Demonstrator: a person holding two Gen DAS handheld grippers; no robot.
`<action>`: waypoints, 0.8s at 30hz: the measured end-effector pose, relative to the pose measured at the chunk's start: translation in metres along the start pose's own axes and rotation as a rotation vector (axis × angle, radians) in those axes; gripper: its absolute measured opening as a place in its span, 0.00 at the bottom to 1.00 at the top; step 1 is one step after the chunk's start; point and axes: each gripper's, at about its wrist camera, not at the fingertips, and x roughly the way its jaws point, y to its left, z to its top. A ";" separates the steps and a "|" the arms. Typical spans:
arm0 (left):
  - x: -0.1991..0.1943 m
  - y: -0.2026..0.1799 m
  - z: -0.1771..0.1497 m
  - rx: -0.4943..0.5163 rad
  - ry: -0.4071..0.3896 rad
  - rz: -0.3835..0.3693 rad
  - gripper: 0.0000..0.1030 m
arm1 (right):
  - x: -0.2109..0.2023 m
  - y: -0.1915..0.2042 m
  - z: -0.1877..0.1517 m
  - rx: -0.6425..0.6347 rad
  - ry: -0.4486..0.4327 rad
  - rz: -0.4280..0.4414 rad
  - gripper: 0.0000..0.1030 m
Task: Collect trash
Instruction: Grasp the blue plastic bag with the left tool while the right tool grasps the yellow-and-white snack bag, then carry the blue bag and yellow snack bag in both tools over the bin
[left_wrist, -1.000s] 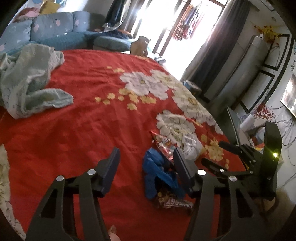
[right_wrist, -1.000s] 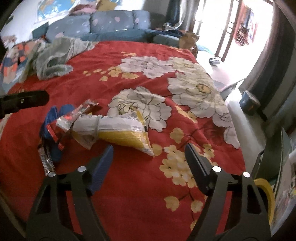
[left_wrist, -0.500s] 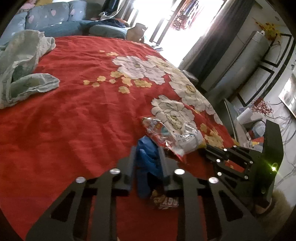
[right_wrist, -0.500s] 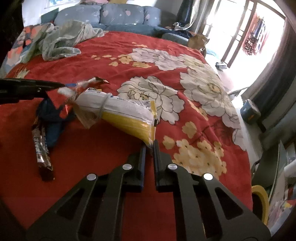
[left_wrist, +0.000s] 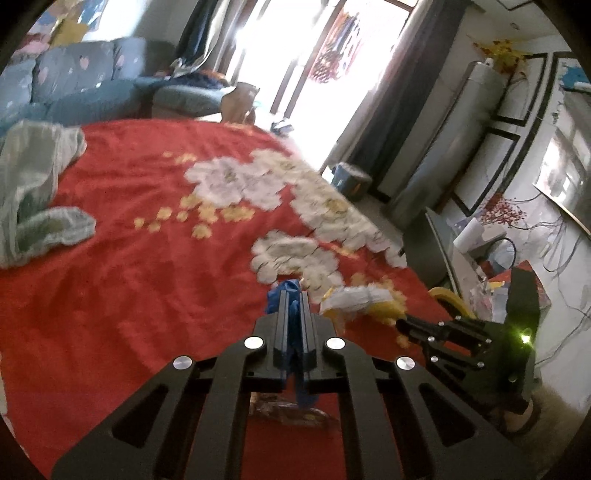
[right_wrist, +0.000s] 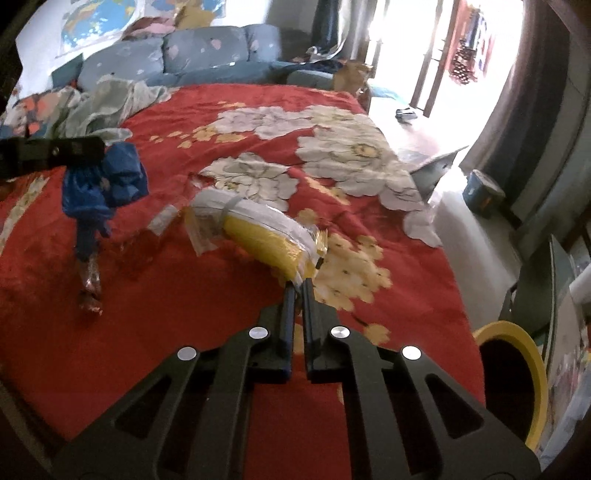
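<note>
1. Tongs. The left gripper (left_wrist: 293, 295) is clenched on the blue plastic bag (right_wrist: 105, 181), which is bunched between its jaws and hangs below them, clear of the red bedspread (left_wrist: 129, 288). The right gripper (right_wrist: 299, 286) is clenched on the near corner of the yellow-and-white packet (right_wrist: 266, 236), which extends ahead of its tips, with its far end seemingly resting on the bedspread.
2. Risk, bedspread: the right jaws close very near the fabric. If cloth is pinched with the packet, a lift would likely drag the bedspread and scatter the loose items.
3. Risk, packet: the hold is on a thin corner only. The packet's weight lies ahead of the tips, so a fast swing toward the yellow-rimmed bin (right_wrist: 517, 369), to the right of the right tongs, could probably tear or slip it free.
4. Risk, bag: the slack blue plastic may slide out of the left jaws, or its hanging tail may snag the brown snack wrapper (right_wrist: 90, 284) lying directly beneath it.
5. Risk, leftovers: the brown wrapper and a clear scrap (right_wrist: 162, 219), between the two tongs, are held by neither and could be missed.
</note>
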 end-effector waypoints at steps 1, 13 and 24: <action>-0.002 -0.003 0.001 0.007 -0.007 -0.003 0.05 | -0.003 -0.003 -0.002 0.010 -0.005 -0.002 0.02; -0.016 -0.041 0.012 0.067 -0.066 -0.054 0.05 | -0.026 -0.029 -0.007 0.098 -0.047 0.005 0.01; -0.010 -0.066 0.013 0.097 -0.060 -0.092 0.05 | -0.052 -0.047 -0.008 0.136 -0.108 -0.008 0.01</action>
